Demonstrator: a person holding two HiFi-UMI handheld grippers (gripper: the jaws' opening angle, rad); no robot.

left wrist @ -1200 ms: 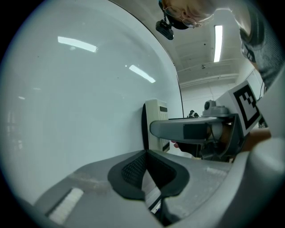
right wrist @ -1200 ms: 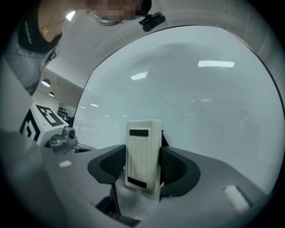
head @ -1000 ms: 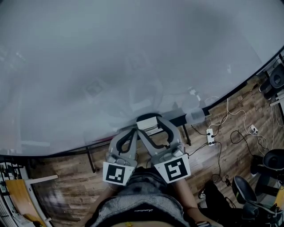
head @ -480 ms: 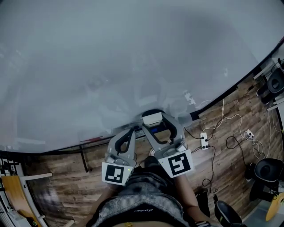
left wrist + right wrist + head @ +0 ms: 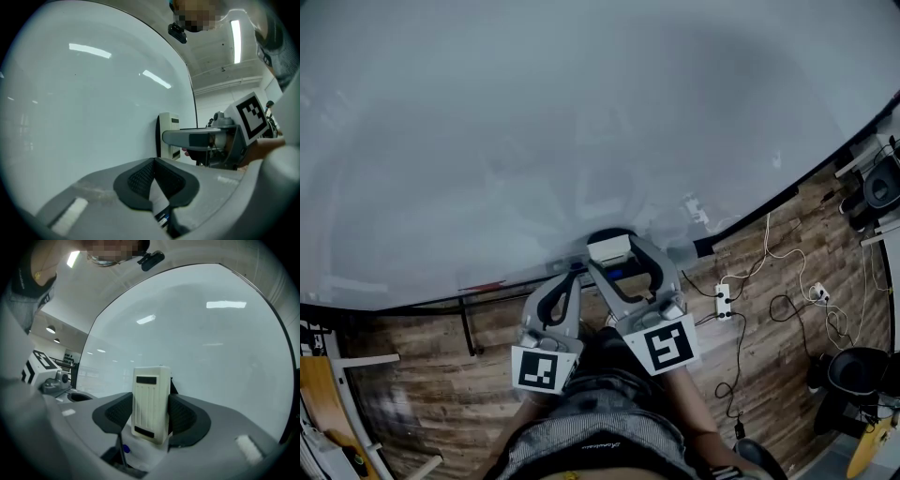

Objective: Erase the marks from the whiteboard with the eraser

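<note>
White eraser (image 5: 150,401) clamped in R gripper (image 5: 151,416), against whiteboard (image 5: 581,122) | L gripper (image 5: 153,165) jaws together, empty, just beside

"Is the big white whiteboard (image 5: 581,112) all in view?"
"No, the picture edges cut it off. The wiping side of the cream plastic eraser (image 5: 150,401) is hidden. Any marks are too faint to tell."

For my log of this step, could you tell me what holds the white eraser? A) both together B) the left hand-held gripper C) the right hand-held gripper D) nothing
C: the right gripper view shows the eraser clamped in the right hand-held gripper; the left hand-held gripper is shut on nothing.
</note>
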